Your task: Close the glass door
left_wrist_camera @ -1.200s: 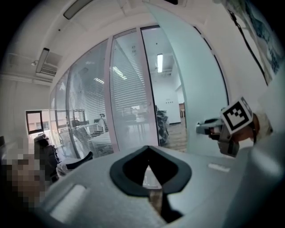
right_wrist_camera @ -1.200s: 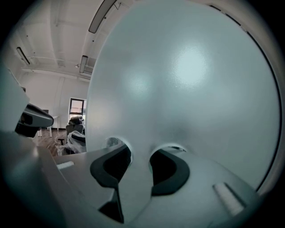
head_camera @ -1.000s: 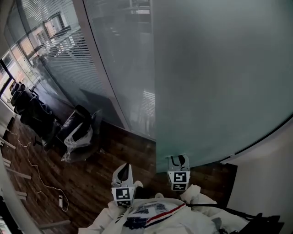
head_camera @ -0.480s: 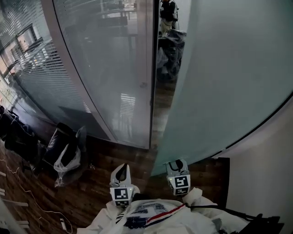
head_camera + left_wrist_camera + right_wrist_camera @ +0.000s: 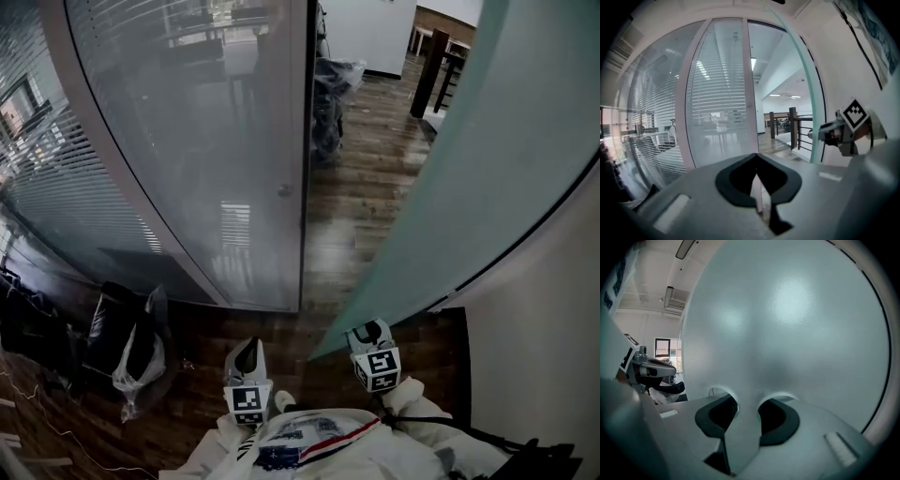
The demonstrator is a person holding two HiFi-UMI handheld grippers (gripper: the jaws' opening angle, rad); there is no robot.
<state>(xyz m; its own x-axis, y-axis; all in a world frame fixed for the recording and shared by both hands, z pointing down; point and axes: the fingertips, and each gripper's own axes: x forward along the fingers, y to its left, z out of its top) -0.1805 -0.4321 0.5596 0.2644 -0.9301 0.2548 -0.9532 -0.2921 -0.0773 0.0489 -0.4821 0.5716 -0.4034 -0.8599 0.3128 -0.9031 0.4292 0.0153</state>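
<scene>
In the head view, a tall frosted glass door with a greenish tint stands swung open. It slants from the lower middle of the picture up to the top right. To its left a fixed glass partition with horizontal blinds behind it curves away, ending in a pale upright frame. Between that frame and the door's free edge the doorway is open onto a brown wooden plank floor. The right gripper, with its marker cube, sits right at the door's lower free edge. The left gripper hangs just beside it, apart from the door, over the dark floor. A black chair with a white plastic bag stands at the lower left against the partition. A plain white wall fills the lower right.

In the left gripper view, the left gripper's dark fingers meet at their tips with nothing between them. They point toward the partition's pale frame and the open doorway. The door shows edge-on as a thin green strip. The right gripper is at that edge, beside the white wall.

In the right gripper view, the door fills nearly the whole picture. Its edge runs down between the right gripper's fingers, which are closed on the pane, one dark pad on each face. The left gripper shows at the far left.
</scene>
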